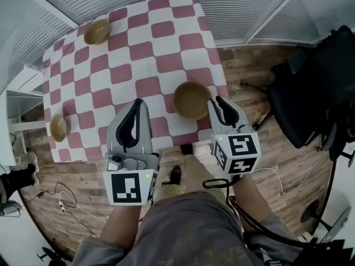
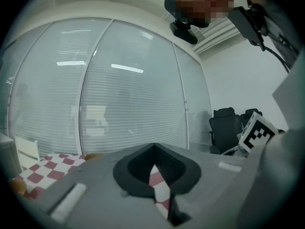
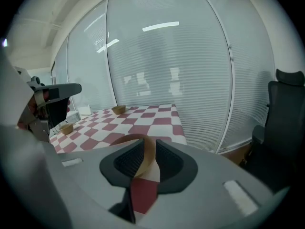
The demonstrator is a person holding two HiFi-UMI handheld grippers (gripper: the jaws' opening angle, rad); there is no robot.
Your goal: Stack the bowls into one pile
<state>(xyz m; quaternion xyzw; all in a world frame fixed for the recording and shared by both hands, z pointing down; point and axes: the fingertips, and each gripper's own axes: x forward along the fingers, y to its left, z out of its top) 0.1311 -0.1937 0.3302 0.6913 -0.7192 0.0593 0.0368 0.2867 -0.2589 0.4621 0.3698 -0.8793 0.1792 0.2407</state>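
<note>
Three tan bowls stand apart on the red-and-white checked table [image 1: 138, 54]. The largest bowl [image 1: 191, 100] is near the front right edge, a smaller bowl [image 1: 97, 31] is at the far left corner, and another small bowl [image 1: 59, 127] is at the left edge. My right gripper [image 1: 219, 105] hovers just right of the large bowl, jaws a little apart with nothing held. In the right gripper view, the large bowl's [image 3: 125, 140] rim shows through the right gripper's [image 3: 149, 144] gap. My left gripper [image 1: 136, 105] is shut and empty over the front edge, left of that bowl.
A black office chair [image 1: 302, 98] stands on the wooden floor to the right of the table. White furniture [image 1: 16, 93] sits at the left. Cables [image 1: 66, 204] lie on the floor near my feet. Blinds cover the windows behind the table.
</note>
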